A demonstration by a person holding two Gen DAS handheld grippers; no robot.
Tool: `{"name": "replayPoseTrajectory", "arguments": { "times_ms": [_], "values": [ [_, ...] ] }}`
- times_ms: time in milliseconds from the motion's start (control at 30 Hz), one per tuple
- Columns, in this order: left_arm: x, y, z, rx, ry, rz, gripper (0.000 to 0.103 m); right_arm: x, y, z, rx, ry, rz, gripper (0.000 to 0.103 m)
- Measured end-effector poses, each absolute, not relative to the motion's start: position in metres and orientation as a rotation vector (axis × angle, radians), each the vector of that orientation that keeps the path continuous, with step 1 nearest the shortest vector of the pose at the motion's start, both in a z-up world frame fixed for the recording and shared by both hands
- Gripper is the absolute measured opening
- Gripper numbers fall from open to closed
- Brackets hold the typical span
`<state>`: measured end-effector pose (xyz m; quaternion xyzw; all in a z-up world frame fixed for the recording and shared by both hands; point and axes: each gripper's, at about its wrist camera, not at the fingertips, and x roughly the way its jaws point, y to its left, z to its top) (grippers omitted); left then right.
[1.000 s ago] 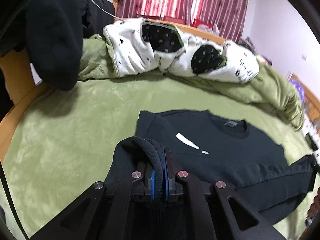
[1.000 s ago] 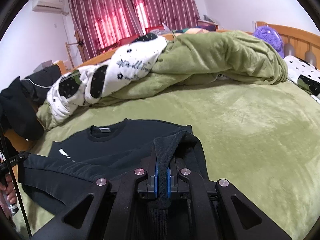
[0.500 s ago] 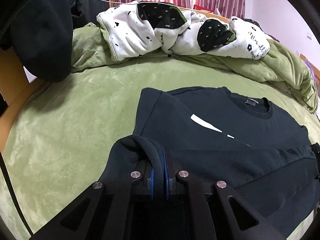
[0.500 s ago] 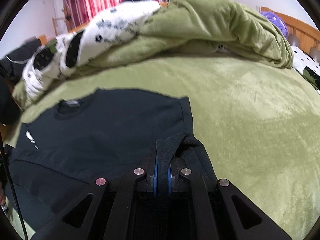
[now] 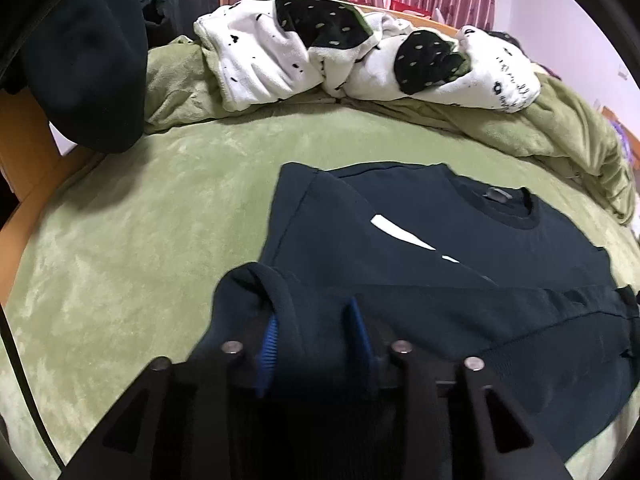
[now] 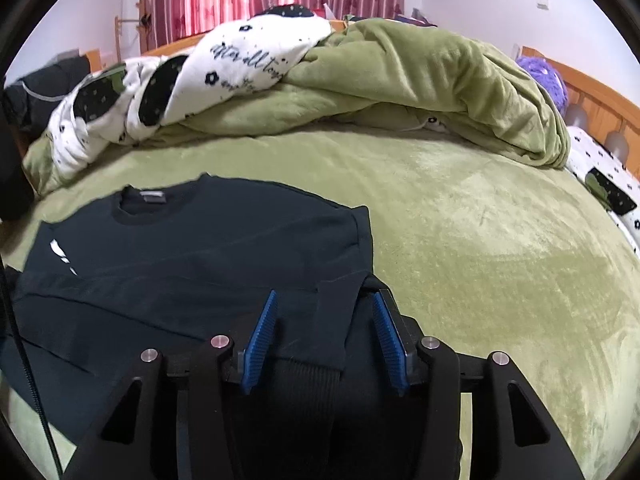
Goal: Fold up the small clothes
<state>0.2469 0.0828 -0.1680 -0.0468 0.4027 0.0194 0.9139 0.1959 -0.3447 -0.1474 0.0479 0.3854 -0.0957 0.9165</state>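
Both claws, left (image 5: 314,332) and right (image 6: 324,330), are opening over the sweater (image 6: 192,256) hem; release fully, lift clear without snagging the fold.

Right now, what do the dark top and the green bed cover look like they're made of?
Top: matte dark knit, probably cotton jersey or fleece; the hem between the right gripper's pads shows ribbing. Bed cover: plush, velvety pile, likely polyester fleece; it has a soft sheen and brushed streaks.
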Motion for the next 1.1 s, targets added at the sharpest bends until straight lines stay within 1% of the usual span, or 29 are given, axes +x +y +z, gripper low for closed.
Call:
{"name": "replayPoseTrajectory", "arguments": {
  "times_ms": [67,167,267,367,567,733,800,833,867,933,1100],
  "values": [
    [0.243,0.080,-0.164,-0.089,0.826,0.047,0.037,0.191,-0.344,-0.140,0.118,0.786,-0.186,0.049],
    [0.235,0.076,-0.156,-0.078,0.822,0.048,0.044,0.181,-0.339,-0.131,0.131,0.770,-0.168,0.049],
    [0.225,0.072,-0.148,-0.071,0.811,0.052,0.045,0.171,-0.334,-0.124,0.144,0.767,-0.144,0.049],
    [0.212,0.069,-0.139,-0.063,0.791,0.045,0.055,0.162,-0.330,-0.117,0.156,0.758,-0.132,0.049],
    [0.183,0.071,-0.135,-0.078,0.780,0.023,0.056,0.141,-0.321,-0.110,0.197,0.735,-0.091,0.049],
    [0.156,0.074,-0.144,-0.084,0.791,-0.022,0.056,0.128,-0.310,-0.116,0.191,0.745,-0.059,0.049],
    [0.146,0.073,-0.151,-0.078,0.795,-0.041,0.056,0.123,-0.302,-0.123,0.173,0.756,-0.040,0.042],
    [0.143,0.073,-0.154,-0.078,0.799,-0.052,0.056,0.121,-0.297,-0.127,0.165,0.765,-0.028,0.033],
    [0.141,0.073,-0.157,-0.078,0.803,-0.060,0.056,0.120,-0.295,-0.131,0.159,0.776,-0.016,0.026],
    [0.137,0.072,-0.165,-0.081,0.810,-0.080,0.056,0.118,-0.289,-0.142,0.154,0.804,0.009,0.024],
    [0.147,0.063,-0.179,-0.066,0.847,-0.094,0.056,0.122,-0.279,-0.165,0.136,0.865,0.028,0.024]
  ]
}}
